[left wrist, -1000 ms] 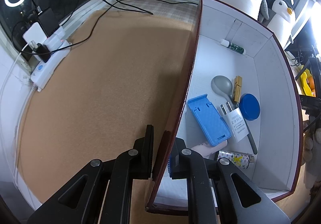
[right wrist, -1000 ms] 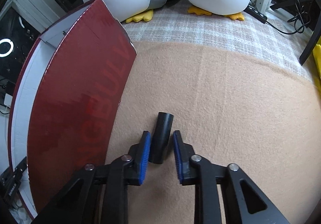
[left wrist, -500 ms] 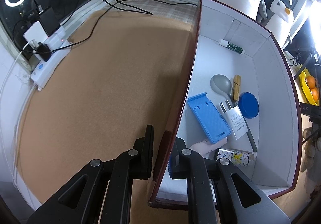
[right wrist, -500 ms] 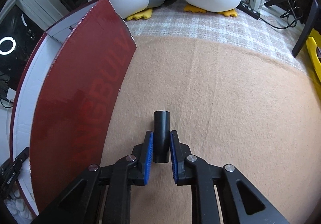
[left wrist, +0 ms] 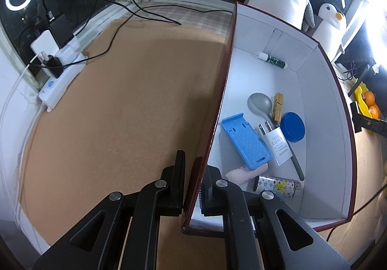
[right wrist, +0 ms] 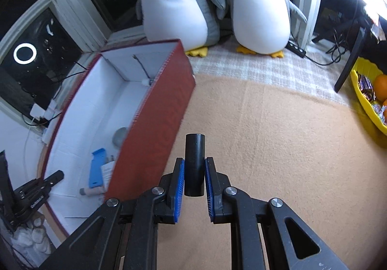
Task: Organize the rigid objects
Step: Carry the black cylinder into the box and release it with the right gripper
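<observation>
Right wrist view, nearest first: the right hand-held gripper (right wrist: pixel 194 179) is clamped on a black tube (right wrist: pixel 195 163), its blue pads pressed on the tube's sides, and the tube hangs above the tan blanket (right wrist: pixel 278 139) with nothing under it. Just to the left stands the red-walled box (right wrist: pixel 167 110), its white inside open to view from above. In the left wrist view, the left hand-held gripper (left wrist: pixel 193 184) is closed on the box's near wall, one finger outside and one inside, which looks like steadying. Further in, on the box floor, lie a patterned lighter (left wrist: pixel 278 186), a blue phone stand (left wrist: pixel 246 140), a white charger (left wrist: pixel 275 143), a grey spoon (left wrist: pixel 260 103), a blue lid (left wrist: pixel 293 126) and, at the far wall, a green tube (left wrist: pixel 273 60).

The step in hand seems to be carrying the tube to the box. The next move calls for swinging it leftward over the red wall with enough height to clear the rim, lowering into a bare patch, then opening the jaws.
</observation>
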A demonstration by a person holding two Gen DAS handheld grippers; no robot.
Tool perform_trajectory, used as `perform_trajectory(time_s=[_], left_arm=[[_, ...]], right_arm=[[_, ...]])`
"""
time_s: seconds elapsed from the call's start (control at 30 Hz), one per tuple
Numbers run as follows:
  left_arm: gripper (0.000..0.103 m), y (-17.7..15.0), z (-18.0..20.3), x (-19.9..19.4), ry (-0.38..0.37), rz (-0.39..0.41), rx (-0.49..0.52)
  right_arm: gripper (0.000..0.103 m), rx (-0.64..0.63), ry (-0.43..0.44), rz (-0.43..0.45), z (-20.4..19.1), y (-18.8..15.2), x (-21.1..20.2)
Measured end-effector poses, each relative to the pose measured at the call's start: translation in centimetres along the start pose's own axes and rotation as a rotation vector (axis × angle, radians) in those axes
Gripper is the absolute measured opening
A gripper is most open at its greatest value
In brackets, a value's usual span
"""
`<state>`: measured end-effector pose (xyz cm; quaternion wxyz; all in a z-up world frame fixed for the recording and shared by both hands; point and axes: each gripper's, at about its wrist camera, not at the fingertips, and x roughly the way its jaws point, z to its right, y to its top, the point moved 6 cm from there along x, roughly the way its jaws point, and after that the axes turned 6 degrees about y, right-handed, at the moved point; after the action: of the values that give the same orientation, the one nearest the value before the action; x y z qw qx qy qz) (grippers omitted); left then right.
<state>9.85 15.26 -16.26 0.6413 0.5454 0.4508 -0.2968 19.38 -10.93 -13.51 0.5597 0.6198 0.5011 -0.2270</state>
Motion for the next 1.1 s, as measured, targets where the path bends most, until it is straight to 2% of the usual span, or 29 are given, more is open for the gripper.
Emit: perform_trajectory(time_s=[0.27,0.57,0.83,1.1], left_arm=[[0.008,-0.1,-0.1,-0.5,-0.017,0.016,-0.001],[0.008,-0.2,-0.2,-0.7,-0.029,0.027,0.003],[0.008,-0.1,-0.1,-0.8,-0.032,0.032,0.007],[0.008,-0.1,-0.2,-0.8,-0.036,0.035,0.006]], right_arm=[[0.015,-0.068,0.042,0.015,-4.7,-0.5,-1.4],[0.015,-0.132,0.072,-0.013,-8.5,-1.8,-0.4],[0.015,-0.161,0.065,-0.024,-10.1,-2.1,0.3],[0.015,-0.173,0.036,-0.018,-10.3,-0.6,1.5]])
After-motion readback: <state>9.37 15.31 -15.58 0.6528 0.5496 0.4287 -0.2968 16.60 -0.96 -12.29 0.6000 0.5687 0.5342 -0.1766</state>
